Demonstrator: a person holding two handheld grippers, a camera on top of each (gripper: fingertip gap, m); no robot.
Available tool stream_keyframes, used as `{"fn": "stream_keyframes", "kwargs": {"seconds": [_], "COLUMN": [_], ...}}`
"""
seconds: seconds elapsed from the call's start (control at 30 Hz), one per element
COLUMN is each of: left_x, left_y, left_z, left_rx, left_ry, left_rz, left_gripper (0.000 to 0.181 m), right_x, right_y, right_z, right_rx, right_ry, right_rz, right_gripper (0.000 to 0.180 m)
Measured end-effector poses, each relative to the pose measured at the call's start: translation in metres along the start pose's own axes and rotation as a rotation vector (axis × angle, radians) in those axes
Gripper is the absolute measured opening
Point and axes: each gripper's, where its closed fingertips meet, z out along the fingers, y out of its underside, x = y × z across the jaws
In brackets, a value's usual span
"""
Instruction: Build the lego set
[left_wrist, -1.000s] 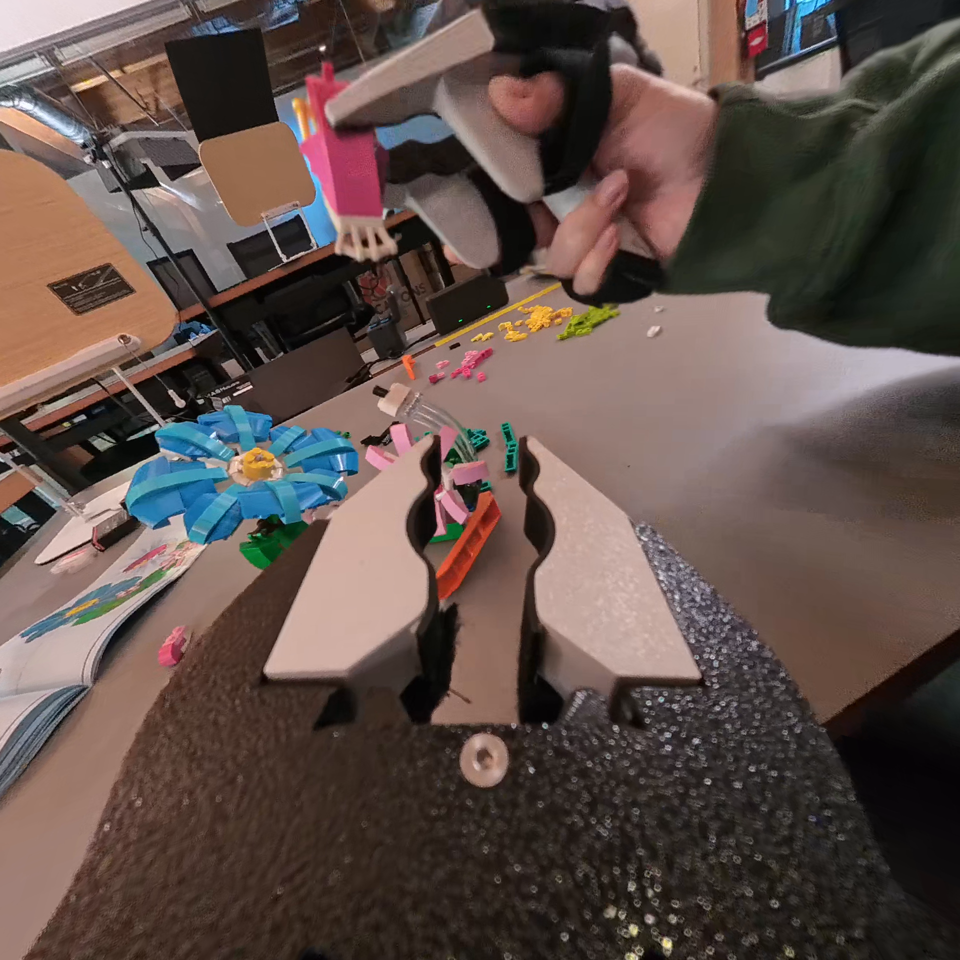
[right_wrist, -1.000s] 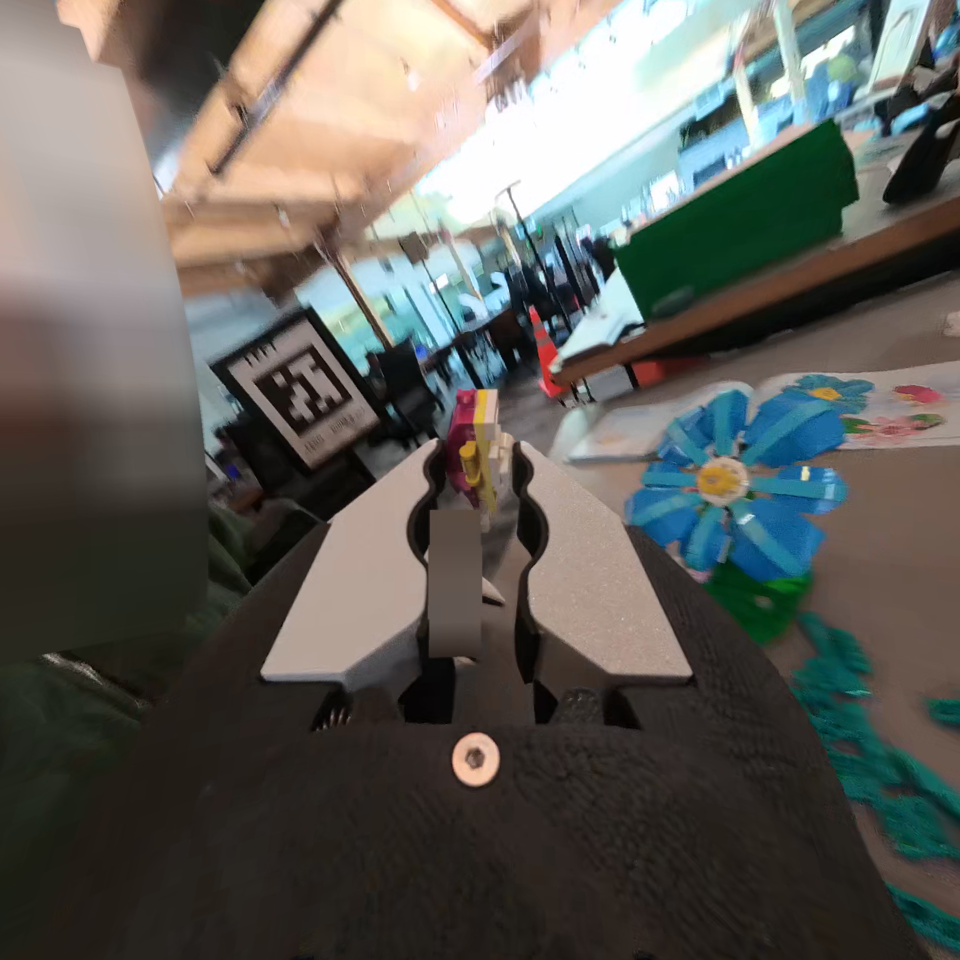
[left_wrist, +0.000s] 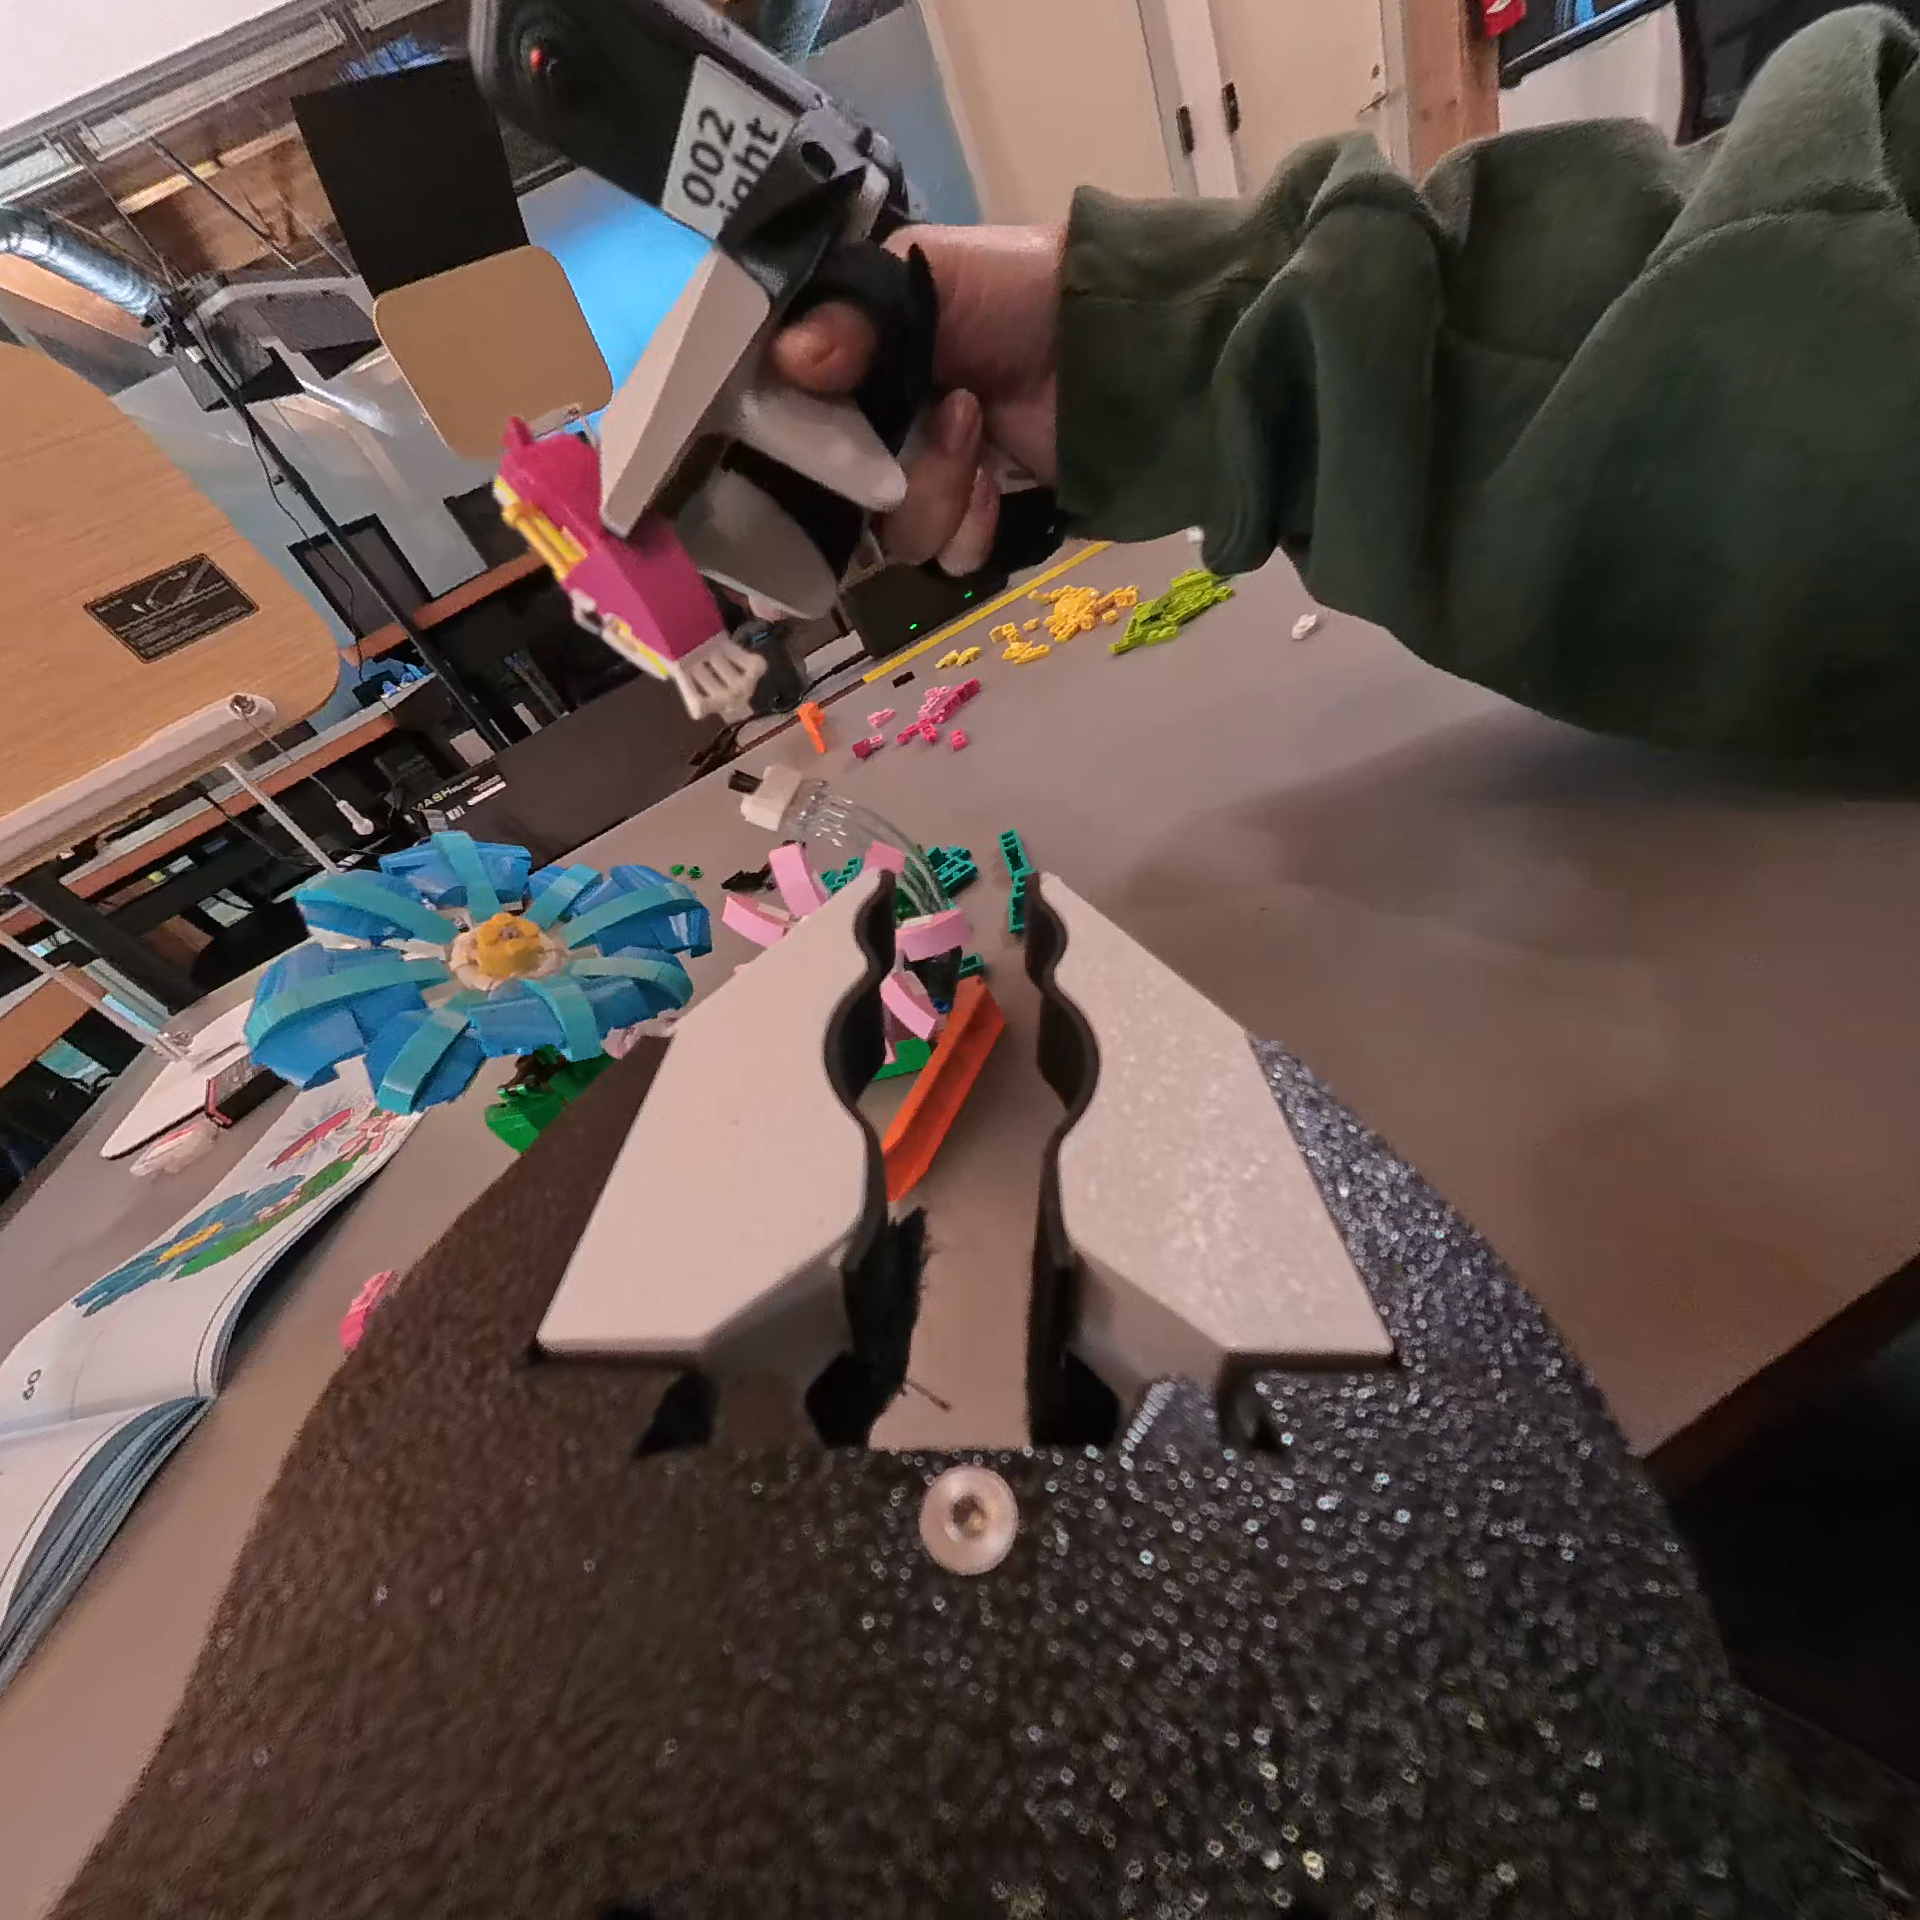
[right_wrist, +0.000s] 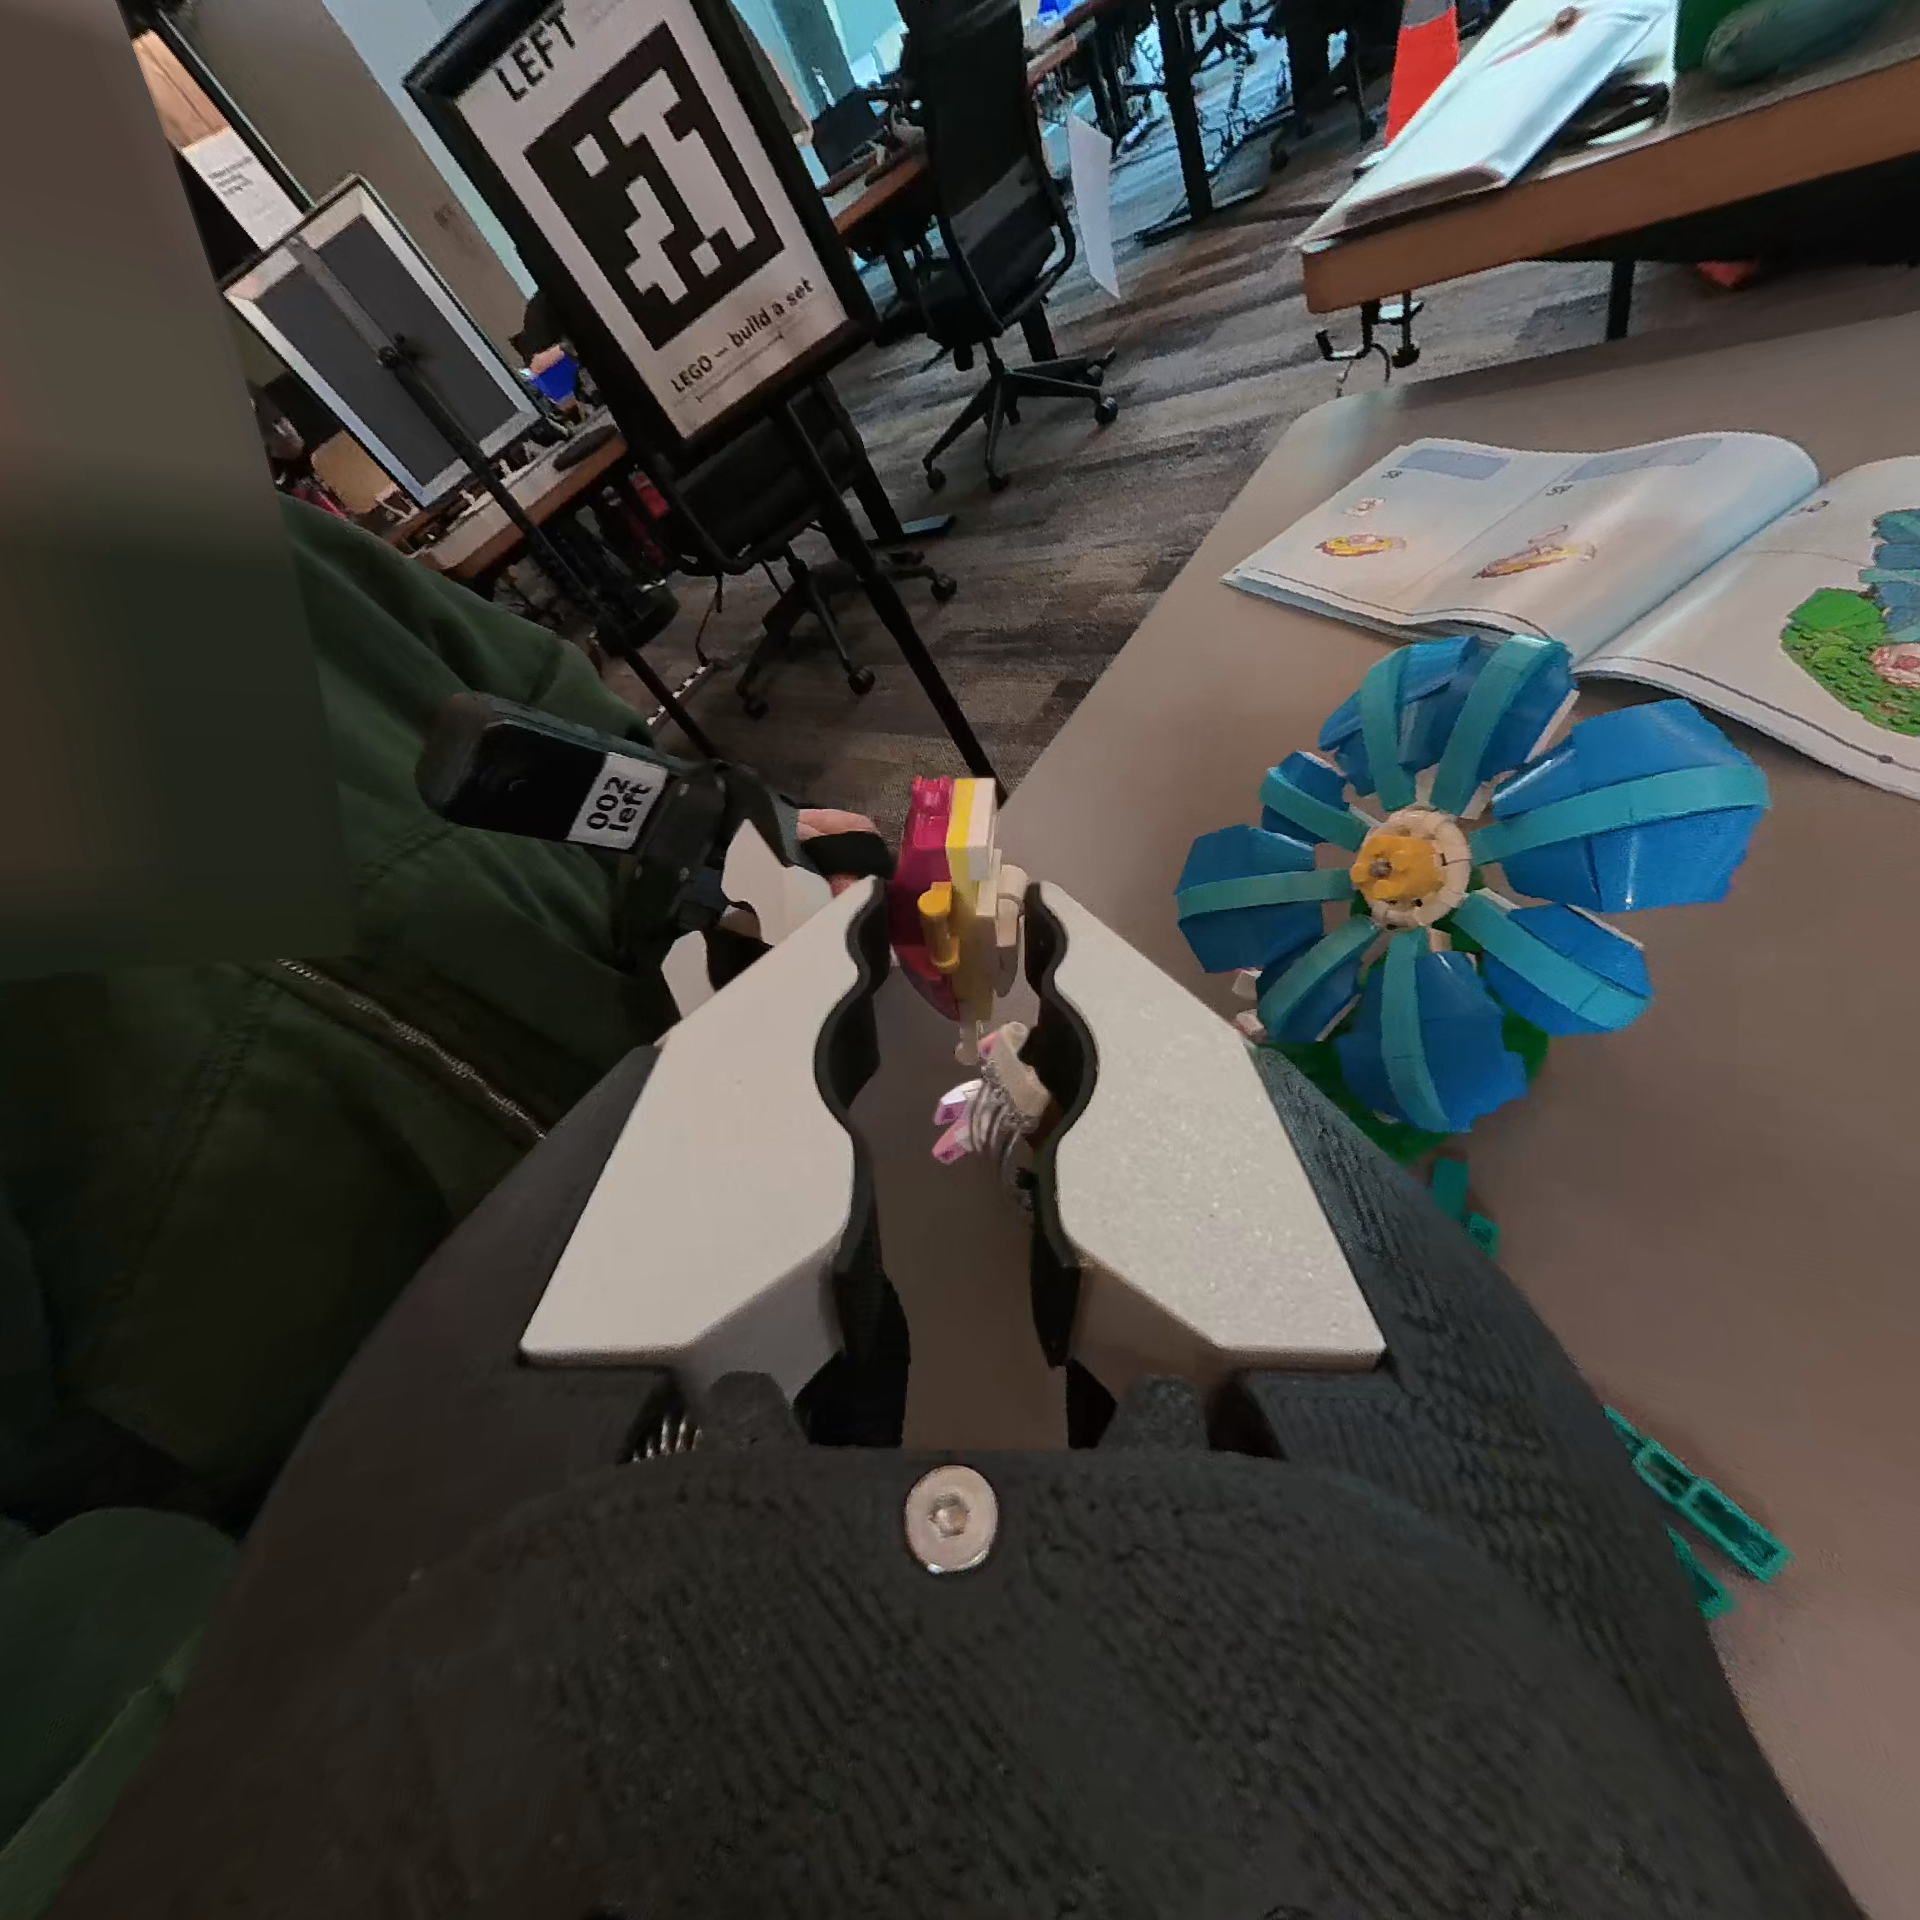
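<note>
My right gripper (right_wrist: 956, 914) is shut on a magenta, yellow and white lego assembly (right_wrist: 951, 894) and holds it in the air. In the left wrist view this gripper (left_wrist: 665, 551) hangs tilted downward above the table with the assembly (left_wrist: 613, 561) at its tips. My left gripper (left_wrist: 956, 904) is open and empty, low over the grey table (left_wrist: 1455, 987). Beyond its fingers lie a pink petal assembly (left_wrist: 925, 935) and an orange piece (left_wrist: 945, 1081). A built blue flower (left_wrist: 468, 966) on a green base stands to the left; it also shows in the right wrist view (right_wrist: 1455, 873).
An open instruction booklet (left_wrist: 156, 1320) lies at the table's left; it also shows in the right wrist view (right_wrist: 1558, 551). Teal pieces (left_wrist: 1013, 883) lie near the pink assembly. Loose pink (left_wrist: 925, 717), yellow (left_wrist: 1070, 613) and lime (left_wrist: 1174, 608) piles lie farther back. A sign on a stand (right_wrist: 644, 208) is off the table. The left gripper's tips are roughly 10 centimeters from the right gripper's. The right tips stand about 11 centimeters off the built blue flower (left_wrist: 468, 966). Seen from the right wrist view (right_wrist: 1405, 821) as well.
My right gripper has tipped downward and come lower toward the table with the magenta assembly still in it. My left gripper has hardly moved and stays open.
</note>
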Motion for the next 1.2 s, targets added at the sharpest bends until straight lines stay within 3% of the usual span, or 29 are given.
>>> {"fn": "stream_keyframes", "kwargs": {"seconds": [1.2], "left_x": [-0.007], "left_y": [0.0], "left_z": [-0.001], "left_rx": [0.011], "left_ry": [0.006], "left_rz": [-0.068], "left_gripper": [0.021], "right_x": [-0.02], "right_y": [0.004], "right_z": [0.005], "right_rx": [-0.009], "right_ry": [-0.093], "right_rz": [-0.053], "right_gripper": [0.024]}}
